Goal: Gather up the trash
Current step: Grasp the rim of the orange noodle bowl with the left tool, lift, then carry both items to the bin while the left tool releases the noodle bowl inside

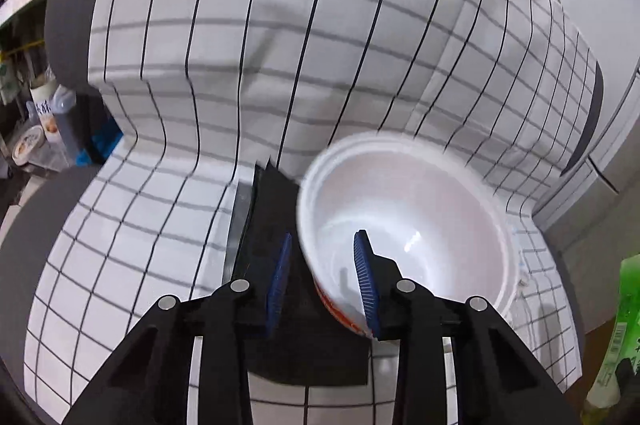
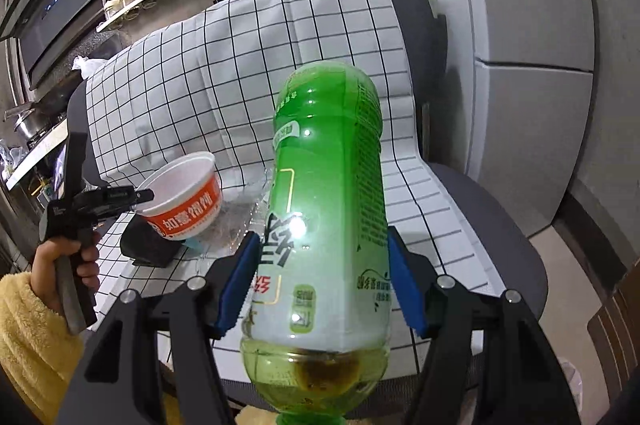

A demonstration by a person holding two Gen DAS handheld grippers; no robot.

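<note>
Your right gripper [image 2: 320,285] fingers clamp the green bottle [image 2: 328,193], long axis pointing away from you, neck toward you. Your left gripper [image 1: 324,281] fingers straddle the white bowl's [image 1: 404,225] near rim, tilted, over the checked cloth [image 1: 280,25] on the chair; room clear at right edge.

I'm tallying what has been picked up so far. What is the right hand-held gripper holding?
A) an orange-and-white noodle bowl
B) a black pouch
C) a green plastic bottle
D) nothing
C: the right hand-held gripper has its blue pads pressed on both sides of the green plastic bottle.
</note>
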